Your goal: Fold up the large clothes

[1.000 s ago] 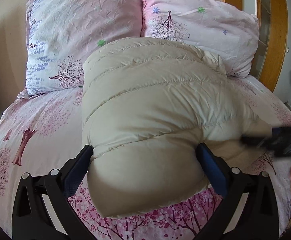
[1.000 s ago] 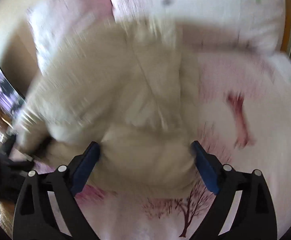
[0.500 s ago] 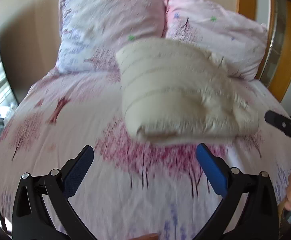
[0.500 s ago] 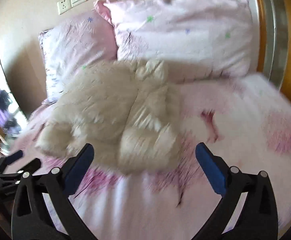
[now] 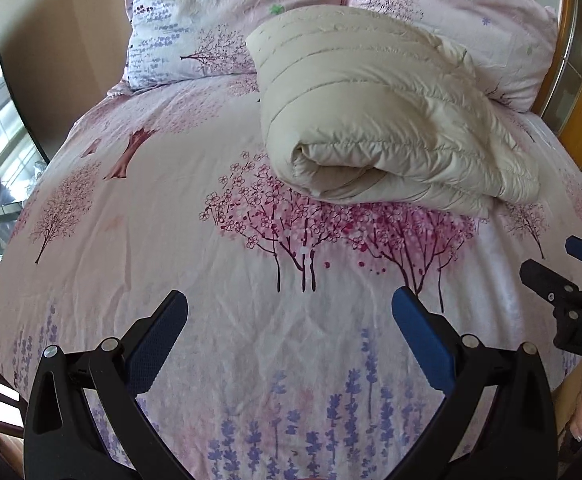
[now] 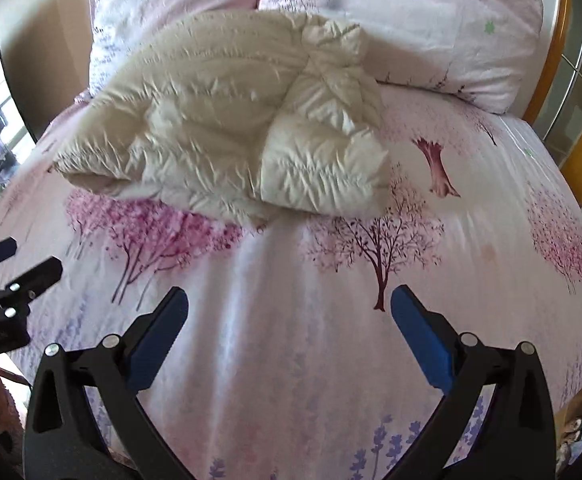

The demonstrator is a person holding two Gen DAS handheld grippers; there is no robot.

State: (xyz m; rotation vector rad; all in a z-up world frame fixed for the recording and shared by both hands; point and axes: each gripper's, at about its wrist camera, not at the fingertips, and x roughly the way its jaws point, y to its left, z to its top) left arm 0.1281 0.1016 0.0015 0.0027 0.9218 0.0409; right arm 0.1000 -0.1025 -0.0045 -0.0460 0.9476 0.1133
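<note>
Both grippers had been drawn back from the cream puffer jacket (image 5: 375, 120), which was left folded on the bed (image 5: 171, 248) near the pillows (image 5: 227, 12); left gripper (image 5: 289, 322) and right gripper (image 6: 289, 320) were held apart, empty, the fold judged complete

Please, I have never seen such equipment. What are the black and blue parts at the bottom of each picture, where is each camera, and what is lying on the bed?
No robot is here: a person holds a two-finger gripper in each hand, and each one carries a wide-angle camera that looks forward along its fingers. One picture is from the left gripper, the other from the right gripper. The black arms with blue pads are the fingers. Both grippers are open and hold nothing. Each camera also sees the other gripper at its edge. On the bed, with its pink flowered sheet, lies a cream padded jacket, folded into a bundle. It rests near two pillows at the head of the bed.
</note>
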